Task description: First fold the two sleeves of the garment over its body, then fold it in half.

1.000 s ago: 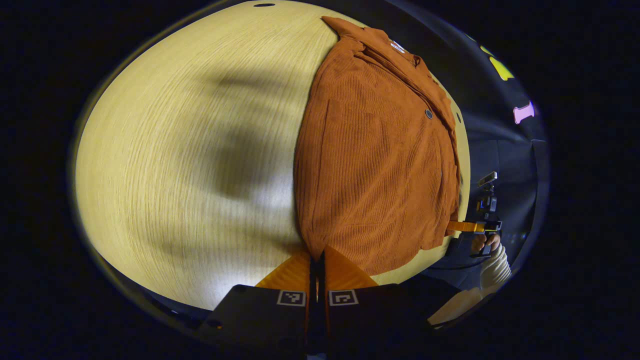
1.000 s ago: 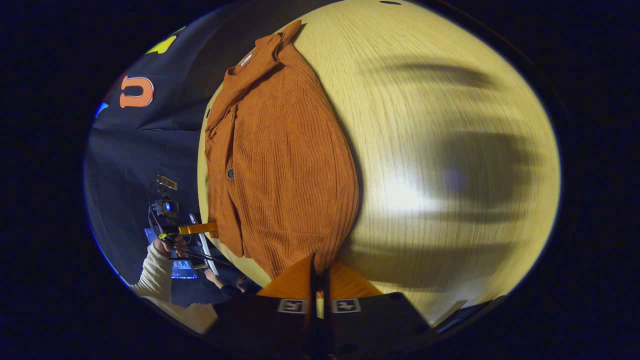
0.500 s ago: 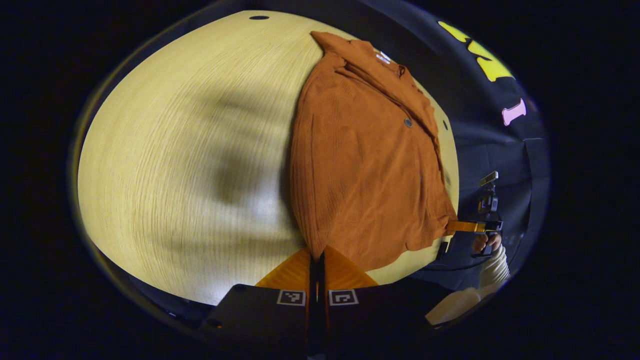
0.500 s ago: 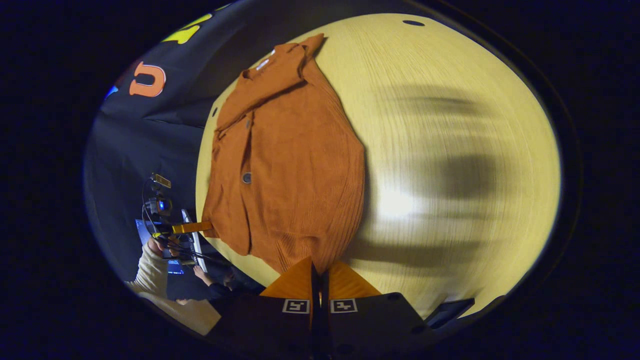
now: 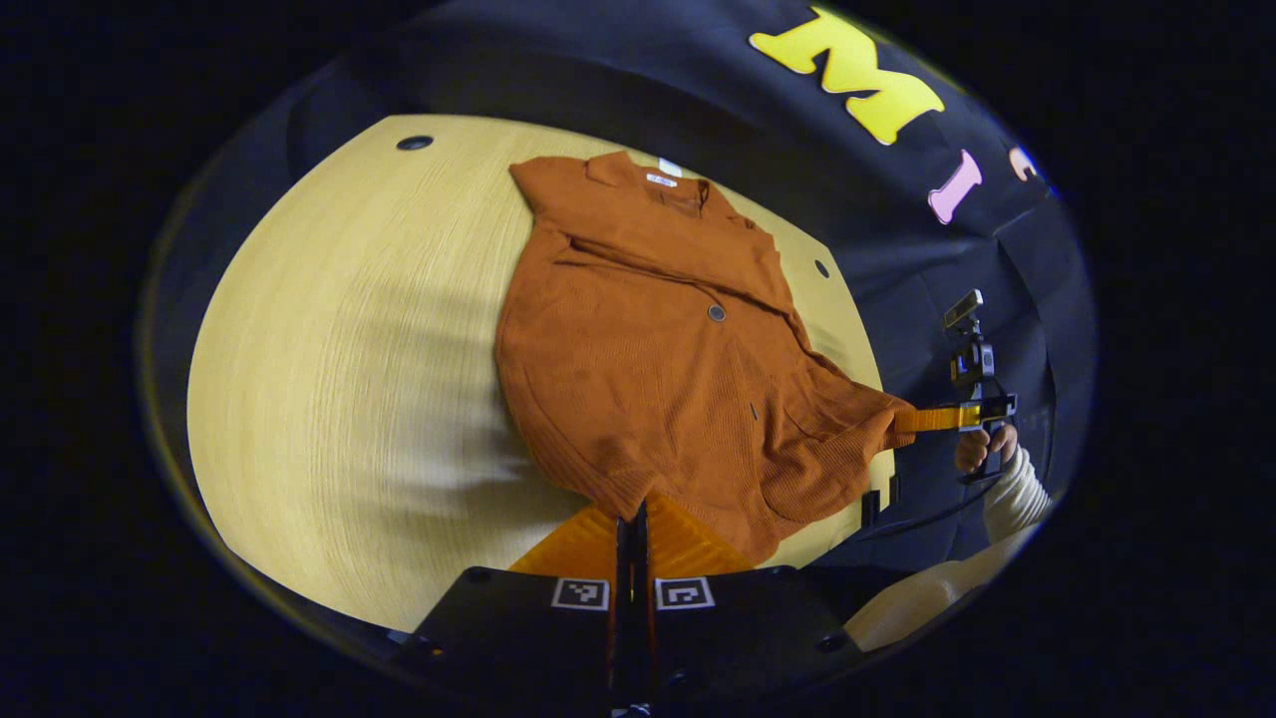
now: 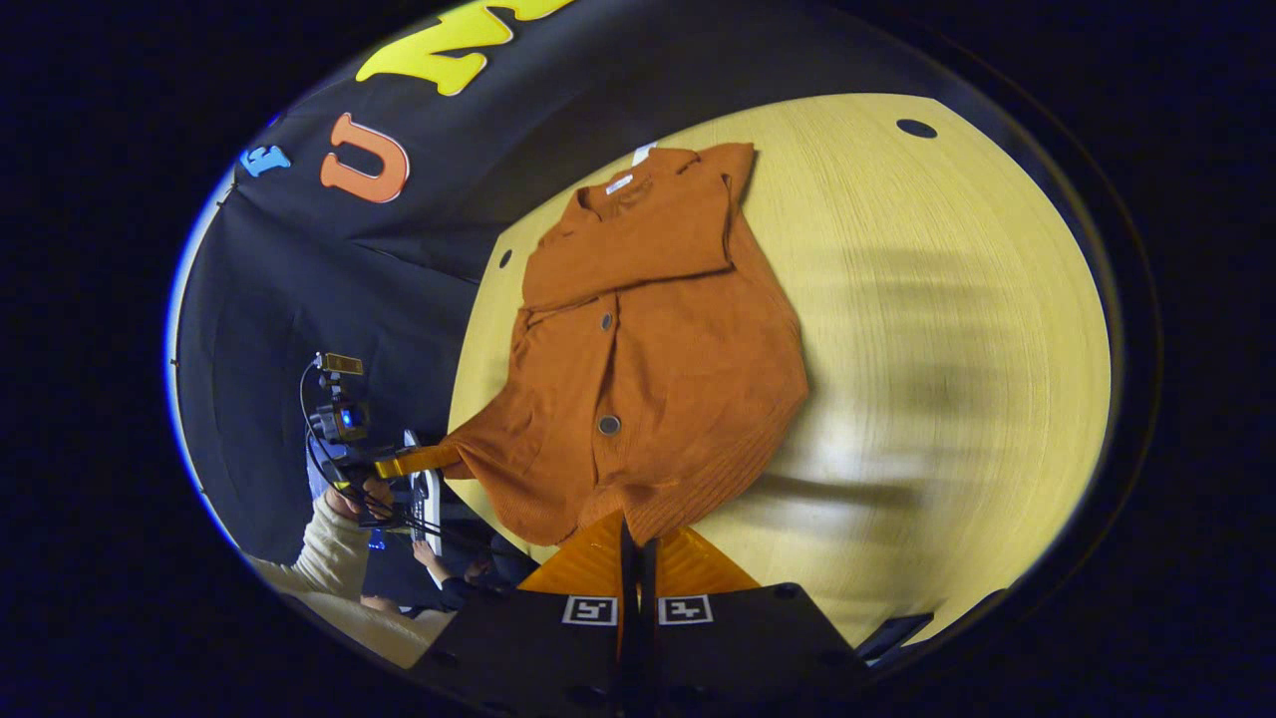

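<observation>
A rust-orange ribbed cardigan (image 5: 648,349) lies buttoned on the light wood table (image 5: 349,349), collar at the far end and both sleeves folded across its chest. My left gripper (image 5: 630,519) is shut on one hem corner, which is raised off the table. In the left gripper view my right gripper (image 5: 902,421) pinches the other hem corner and pulls it taut past the table edge. In the right gripper view the cardigan (image 6: 658,329) spreads ahead of my right gripper (image 6: 636,529), which is shut on the hem. There my left gripper (image 6: 444,459) grips the far corner.
The booth's black cloth wall stands behind the table's far edge. Round cable holes (image 5: 414,143) (image 6: 915,128) sit near the table's far corners. A hand (image 5: 972,449) in a cream sleeve (image 5: 1012,494) holds the far gripper. Bare wood (image 6: 947,299) lies beside the cardigan.
Both grippers have risen and drawn back with the hem corners. The hem has lifted off the table, its corners pulled outward. More of the wall now shows.
</observation>
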`<state>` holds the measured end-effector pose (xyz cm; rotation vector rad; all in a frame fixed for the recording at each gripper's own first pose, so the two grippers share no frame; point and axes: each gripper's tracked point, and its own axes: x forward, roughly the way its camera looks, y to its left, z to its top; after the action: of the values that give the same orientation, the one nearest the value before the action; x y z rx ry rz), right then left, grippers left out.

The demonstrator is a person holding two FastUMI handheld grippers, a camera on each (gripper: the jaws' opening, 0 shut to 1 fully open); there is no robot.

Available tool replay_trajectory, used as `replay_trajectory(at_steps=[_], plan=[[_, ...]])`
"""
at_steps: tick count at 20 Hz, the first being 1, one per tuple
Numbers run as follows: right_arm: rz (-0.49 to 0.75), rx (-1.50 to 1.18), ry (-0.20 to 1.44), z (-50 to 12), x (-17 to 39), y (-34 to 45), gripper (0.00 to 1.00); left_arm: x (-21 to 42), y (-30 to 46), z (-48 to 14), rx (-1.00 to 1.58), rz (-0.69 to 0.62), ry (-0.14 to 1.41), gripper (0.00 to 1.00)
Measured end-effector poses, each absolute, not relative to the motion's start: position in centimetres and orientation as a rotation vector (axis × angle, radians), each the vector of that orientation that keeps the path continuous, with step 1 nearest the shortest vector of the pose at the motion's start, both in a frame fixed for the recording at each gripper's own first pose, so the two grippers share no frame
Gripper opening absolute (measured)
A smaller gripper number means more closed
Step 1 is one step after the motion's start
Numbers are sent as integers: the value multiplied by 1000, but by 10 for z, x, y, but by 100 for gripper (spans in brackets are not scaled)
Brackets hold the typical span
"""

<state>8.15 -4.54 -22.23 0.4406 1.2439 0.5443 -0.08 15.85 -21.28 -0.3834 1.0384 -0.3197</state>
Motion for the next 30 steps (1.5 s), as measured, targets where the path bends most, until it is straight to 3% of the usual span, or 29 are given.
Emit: replay_trajectory(at_steps=[6, 13, 24, 30], plan=[[561, 485, 1148, -174, 140, -31, 0, 55, 161, -178, -374, -308, 992, 3], [525, 526, 1036, -135, 256, -20, 0, 156, 166, -148, -367, -281, 973, 3], [418, 577, 945, -176, 397, -9, 0, 308, 169, -150, -394, -250, 922, 3], [280, 655, 973, -246, 454, -32, 0, 373, 195, -211, -371, -151, 950, 3]])
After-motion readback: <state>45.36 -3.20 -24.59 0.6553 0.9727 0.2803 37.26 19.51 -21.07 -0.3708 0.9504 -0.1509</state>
